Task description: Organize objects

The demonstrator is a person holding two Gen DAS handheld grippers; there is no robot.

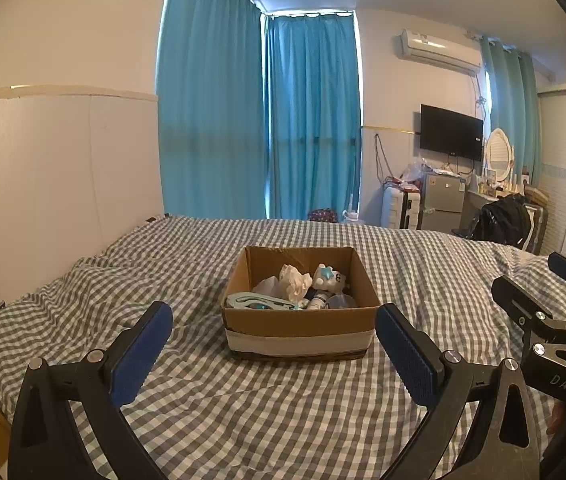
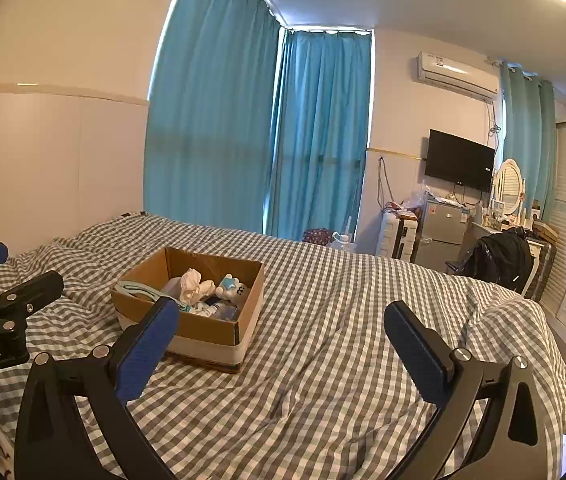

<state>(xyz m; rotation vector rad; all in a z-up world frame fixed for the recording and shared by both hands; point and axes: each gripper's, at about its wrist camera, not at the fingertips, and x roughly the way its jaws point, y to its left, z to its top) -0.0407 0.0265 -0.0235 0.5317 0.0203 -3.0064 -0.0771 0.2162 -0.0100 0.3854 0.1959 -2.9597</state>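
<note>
An open cardboard box (image 1: 299,326) stands on the checked bed (image 1: 203,400). In it lie a white-and-blue plush toy (image 1: 327,276), a crumpled white cloth (image 1: 295,280), a pale blue hanger-like piece (image 1: 257,303) and small bottles. My left gripper (image 1: 274,322) is open and empty, just in front of the box. My right gripper (image 2: 281,322) is open and empty, to the right of the box (image 2: 203,326); it also shows at the right edge of the left wrist view (image 1: 543,284). The plush toy (image 2: 231,286) and cloth (image 2: 193,285) show in the right wrist view too.
A padded white headboard wall (image 1: 43,184) runs along the left. Blue curtains (image 1: 259,120) hang behind the bed. Beyond the far side stand a small fridge (image 1: 443,204), a suitcase (image 1: 401,208), a wall TV (image 1: 451,133) and a dresser with a black bag (image 1: 503,216).
</note>
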